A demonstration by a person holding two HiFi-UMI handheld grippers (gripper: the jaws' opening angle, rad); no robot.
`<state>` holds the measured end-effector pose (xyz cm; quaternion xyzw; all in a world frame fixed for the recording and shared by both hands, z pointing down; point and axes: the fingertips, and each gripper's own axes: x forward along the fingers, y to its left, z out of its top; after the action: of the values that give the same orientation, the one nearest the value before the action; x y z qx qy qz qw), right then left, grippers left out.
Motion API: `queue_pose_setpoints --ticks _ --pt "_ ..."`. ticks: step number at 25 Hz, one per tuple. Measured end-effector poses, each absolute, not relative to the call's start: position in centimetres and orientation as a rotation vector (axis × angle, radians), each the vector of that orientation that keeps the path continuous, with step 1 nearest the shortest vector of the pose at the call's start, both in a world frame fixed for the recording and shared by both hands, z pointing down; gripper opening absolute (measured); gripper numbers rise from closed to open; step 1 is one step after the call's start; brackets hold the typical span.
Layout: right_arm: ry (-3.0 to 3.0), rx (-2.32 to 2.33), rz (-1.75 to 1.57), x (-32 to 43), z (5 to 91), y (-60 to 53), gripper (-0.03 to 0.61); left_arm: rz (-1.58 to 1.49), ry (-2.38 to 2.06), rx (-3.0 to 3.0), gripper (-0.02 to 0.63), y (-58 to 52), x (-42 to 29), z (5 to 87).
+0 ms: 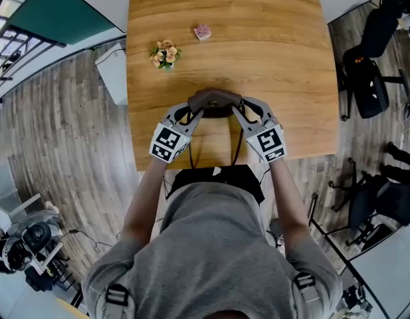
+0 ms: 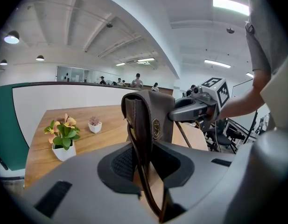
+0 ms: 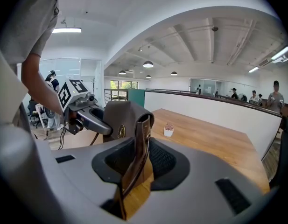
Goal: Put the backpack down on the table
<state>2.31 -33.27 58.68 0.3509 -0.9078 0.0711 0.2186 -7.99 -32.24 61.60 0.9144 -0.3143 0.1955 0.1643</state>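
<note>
A small dark brown leather backpack (image 1: 214, 103) stands upright at the near middle of the wooden table (image 1: 284, 65). My left gripper (image 1: 195, 110) holds its left side and my right gripper (image 1: 236, 110) its right side. In the left gripper view a brown strap (image 2: 136, 139) runs between the pads of the left gripper (image 2: 143, 158), which is shut on it. In the right gripper view the other strap (image 3: 140, 143) is pinched by the right gripper (image 3: 141, 160). Two thin straps (image 1: 191, 148) trail toward the table's near edge. Whether the bag's base rests on the wood is hidden.
A white pot of yellow and pink flowers (image 1: 165, 54) stands left of the bag, and a small pink potted plant (image 1: 203, 32) sits farther back. Black office chairs (image 1: 367, 72) stand right of the table. A white box (image 1: 113, 72) is by its left edge.
</note>
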Motion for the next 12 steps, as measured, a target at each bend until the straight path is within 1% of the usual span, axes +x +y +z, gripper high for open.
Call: queue_pose_setpoints --ticks 12 --pt "-2.437 0.938 0.115 3.0 62.0 -34.2 0.107 0.632 -0.889 2.577 0.091 -32.7 -7.3 65.4"
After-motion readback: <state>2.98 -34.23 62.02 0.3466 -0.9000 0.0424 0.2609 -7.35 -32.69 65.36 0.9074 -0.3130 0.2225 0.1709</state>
